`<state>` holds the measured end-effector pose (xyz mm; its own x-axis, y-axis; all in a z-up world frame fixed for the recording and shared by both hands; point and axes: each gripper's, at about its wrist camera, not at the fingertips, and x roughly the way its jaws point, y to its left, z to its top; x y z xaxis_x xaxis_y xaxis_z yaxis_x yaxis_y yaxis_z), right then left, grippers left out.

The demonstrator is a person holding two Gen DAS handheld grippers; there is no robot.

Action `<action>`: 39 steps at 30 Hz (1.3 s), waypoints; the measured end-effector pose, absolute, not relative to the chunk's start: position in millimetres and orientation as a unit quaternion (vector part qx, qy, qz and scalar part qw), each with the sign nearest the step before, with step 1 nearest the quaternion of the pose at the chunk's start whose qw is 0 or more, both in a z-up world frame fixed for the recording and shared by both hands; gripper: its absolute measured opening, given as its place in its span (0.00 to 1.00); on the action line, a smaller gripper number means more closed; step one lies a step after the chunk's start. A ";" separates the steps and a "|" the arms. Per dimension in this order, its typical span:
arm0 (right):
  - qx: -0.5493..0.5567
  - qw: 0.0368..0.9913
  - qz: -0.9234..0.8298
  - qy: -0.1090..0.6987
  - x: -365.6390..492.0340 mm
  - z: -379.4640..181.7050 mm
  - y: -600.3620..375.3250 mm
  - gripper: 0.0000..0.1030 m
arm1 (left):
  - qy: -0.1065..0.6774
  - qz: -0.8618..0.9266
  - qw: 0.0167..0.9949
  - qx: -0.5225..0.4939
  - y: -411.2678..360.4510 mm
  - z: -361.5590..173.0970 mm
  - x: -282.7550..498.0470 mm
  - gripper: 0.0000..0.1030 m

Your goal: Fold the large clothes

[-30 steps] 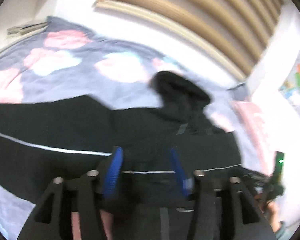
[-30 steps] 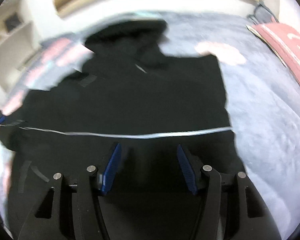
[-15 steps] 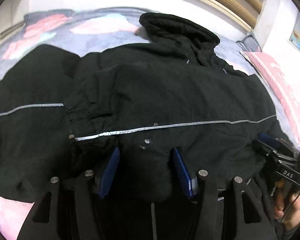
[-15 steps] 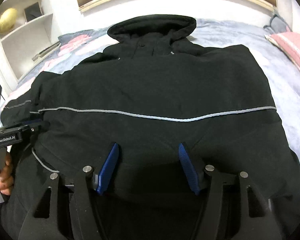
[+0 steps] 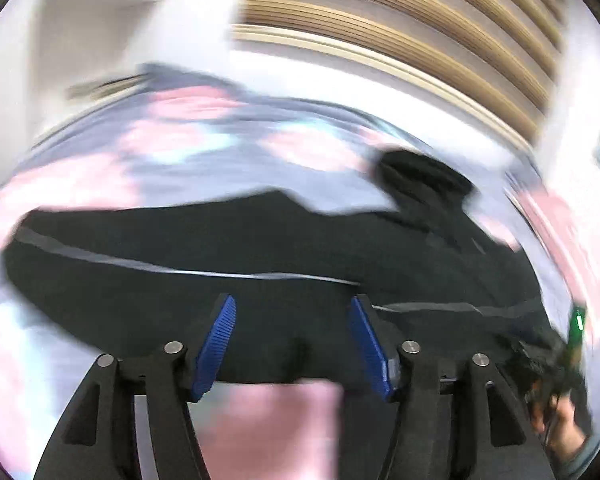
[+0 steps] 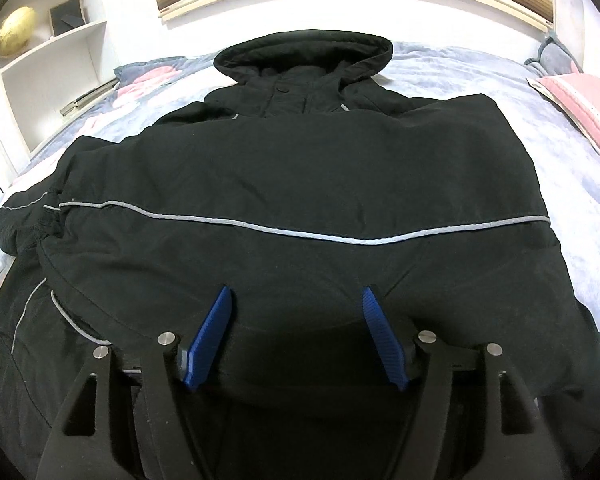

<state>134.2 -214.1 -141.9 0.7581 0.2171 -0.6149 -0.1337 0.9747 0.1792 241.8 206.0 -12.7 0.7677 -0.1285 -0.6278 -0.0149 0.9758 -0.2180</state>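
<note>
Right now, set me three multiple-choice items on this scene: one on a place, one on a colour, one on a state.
1. Where does the black hooded padded jacket lie?
A. on the grey-and-pink flowered bedspread
B. on a wooden floor
C. on a hanger

2. What colour is the thin piping stripe across the jacket?
A. red
B. light grey
C. yellow

3. How stands the right hand-held gripper?
A. shut on the hood
B. open, holding nothing
C. out of view

Key: 1 A, bedding shows around the jacket; 2 B, a pale line crosses the black cloth; 3 B, its blue pads stand apart over the jacket.
</note>
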 end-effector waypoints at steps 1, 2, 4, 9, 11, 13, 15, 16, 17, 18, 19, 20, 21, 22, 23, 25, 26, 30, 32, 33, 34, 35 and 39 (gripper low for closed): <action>0.062 0.936 0.094 0.334 134.1 -141.9 -214.2 0.69 | 0.337 -0.007 0.933 -0.125 235.2 -10.9 238.2 0.61; 0.062 0.936 0.094 0.334 134.3 -142.0 -214.4 0.69 | 0.334 0.021 0.930 -0.152 270.8 -11.4 235.0 0.61; 0.061 0.936 0.095 0.333 135.1 -142.2 -214.3 0.71 | 0.329 0.062 0.918 -0.213 333.9 -16.8 227.8 0.61; 0.061 0.936 0.098 0.333 136.4 -143.0 -214.9 0.75 | 0.292 0.092 0.877 -0.369 444.6 -43.1 216.2 0.64; 0.061 0.936 0.098 0.333 136.8 -143.2 -215.1 0.75 | 0.288 0.097 0.865 -0.398 463.6 -56.5 219.3 0.65; 0.061 0.936 0.097 0.333 136.1 -143.2 -214.4 0.76 | 0.293 0.101 0.859 -0.408 473.2 -69.0 225.9 0.65; 0.062 0.936 0.097 0.332 135.8 -143.3 -214.4 0.76 | 0.309 0.099 0.854 -0.407 475.6 -81.9 239.0 0.65; 0.062 0.936 0.098 0.332 136.2 -143.5 -214.4 0.76 | 0.317 0.098 0.854 -0.402 473.7 -88.0 245.9 0.65; 0.062 0.936 0.098 0.332 137.0 -143.7 -214.6 0.76 | 0.320 0.098 0.855 -0.397 471.9 -92.2 253.6 0.65; 0.062 0.936 0.099 0.332 137.0 -143.7 -214.4 0.76 | 0.322 0.103 0.857 -0.389 470.1 -94.0 255.1 0.65; 0.062 0.936 0.099 0.332 137.2 -143.8 -214.4 0.76 | 0.325 0.113 0.858 -0.382 467.9 -97.8 260.7 0.65; 0.063 0.936 0.099 0.332 137.7 -143.9 -214.4 0.77 | 0.327 0.121 0.858 -0.377 466.6 -101.6 265.6 0.65; 0.062 0.936 0.099 0.331 137.3 -144.0 -214.2 0.77 | 0.328 0.125 0.860 -0.372 465.6 -103.9 268.9 0.65; 0.062 0.936 0.100 0.331 137.5 -144.0 -214.2 0.77 | 0.328 0.129 0.862 -0.364 464.0 -104.2 271.8 0.65; 0.063 0.936 0.100 0.331 138.1 -144.3 -214.3 0.77 | 0.326 0.133 0.867 -0.352 461.3 -102.4 274.2 0.58; 0.065 0.936 0.102 0.330 139.1 -144.7 -214.4 0.77 | 0.325 0.129 0.879 -0.324 452.8 -95.9 276.6 0.28; 0.066 0.936 0.102 0.330 139.5 -144.9 -214.4 0.78 | 0.322 0.133 0.886 -0.305 445.7 -89.2 276.1 0.26; 0.068 0.937 0.103 0.328 139.1 -145.6 -214.5 0.78 | 0.290 0.121 0.912 -0.264 420.4 -58.6 267.1 0.20; 0.069 0.937 0.103 0.328 139.3 -145.6 -214.4 0.78 | 0.274 0.101 0.923 -0.250 403.0 -38.8 262.4 0.20; 0.068 0.937 0.103 0.328 139.0 -145.7 -214.8 0.78 | 0.267 0.090 0.929 -0.240 392.3 -28.2 260.9 0.19; 0.068 0.937 0.103 0.328 139.0 -145.7 -214.8 0.78 | 0.261 0.079 0.934 -0.230 381.2 -18.7 260.1 0.19; 0.068 0.937 0.103 0.327 139.1 -145.7 -214.7 0.78 | 0.254 0.064 0.940 -0.218 364.7 -6.2 259.9 0.19; 0.070 0.937 0.104 0.326 138.8 -145.6 -214.6 0.78 | 0.243 0.003 0.956 -0.166 295.1 29.7 264.8 0.19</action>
<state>138.8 -214.6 -145.6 0.7654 0.2406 -0.5969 -0.1495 0.9686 0.1987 264.8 295.1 29.7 0.8817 -0.0746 -0.4658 -0.0868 0.9449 -0.3158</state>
